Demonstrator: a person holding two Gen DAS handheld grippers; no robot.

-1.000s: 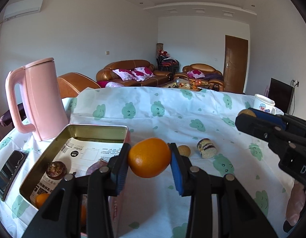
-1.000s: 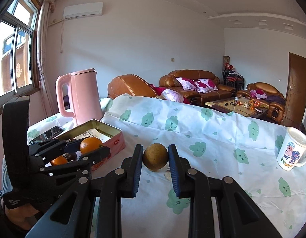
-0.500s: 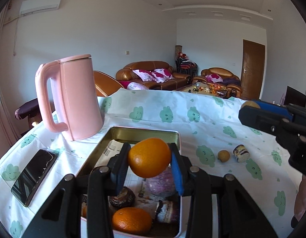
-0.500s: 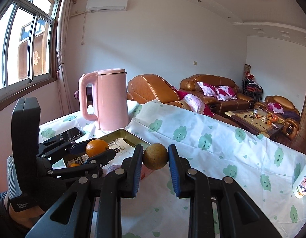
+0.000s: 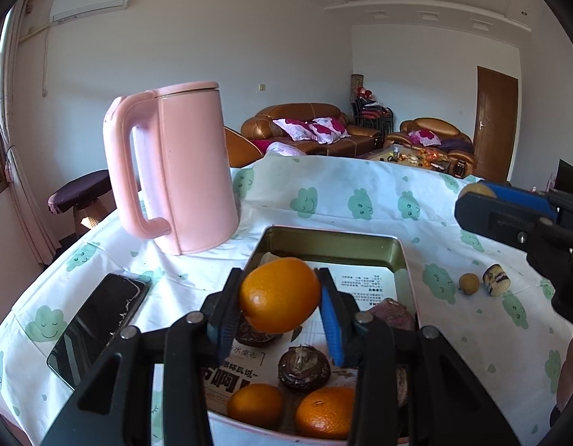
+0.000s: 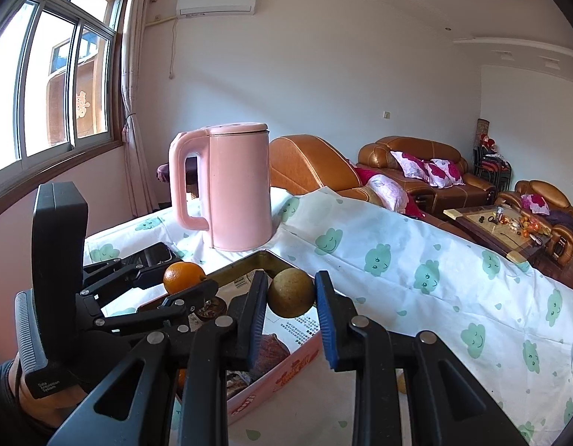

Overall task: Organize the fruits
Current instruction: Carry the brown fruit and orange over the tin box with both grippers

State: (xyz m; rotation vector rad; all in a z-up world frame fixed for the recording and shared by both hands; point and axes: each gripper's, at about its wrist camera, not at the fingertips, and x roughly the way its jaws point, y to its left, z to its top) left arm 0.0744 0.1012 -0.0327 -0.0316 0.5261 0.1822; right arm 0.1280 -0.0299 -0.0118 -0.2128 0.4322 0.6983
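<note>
The left gripper (image 5: pixel 280 310) tilts gently downward, its jaws clamped on an orange (image 5: pixel 279 299) that hangs in the air right over the open tin (image 5: pixel 334 239). On the other side, the right gripper (image 6: pixel 290 306) leans down at much the same angle, jaws squeezed tight on a small brown round fruit (image 6: pixel 290 293), held above the tin's near edge. Below the orange, the tin already carries two more oranges (image 5: pixel 325 410) at its near end, a dark brown fruit (image 5: pixel 304 368) between them and the printed paper lining (image 5: pixel 360 284), and a purplish lump (image 5: pixel 392 314) by the right wall. Out on the worktop (image 5: pixel 360 186), covered in a white cloth with green cloud faces, a small tan fruit (image 5: pixel 468 282) and a wrapped snack (image 5: pixel 495 284) sit just beside each other, right of the tin. A pink kettle (image 5: pixel 182 167) stands behind the tin's left corner, and a black phone (image 5: pixel 96 319) lies flat to the left.
</note>
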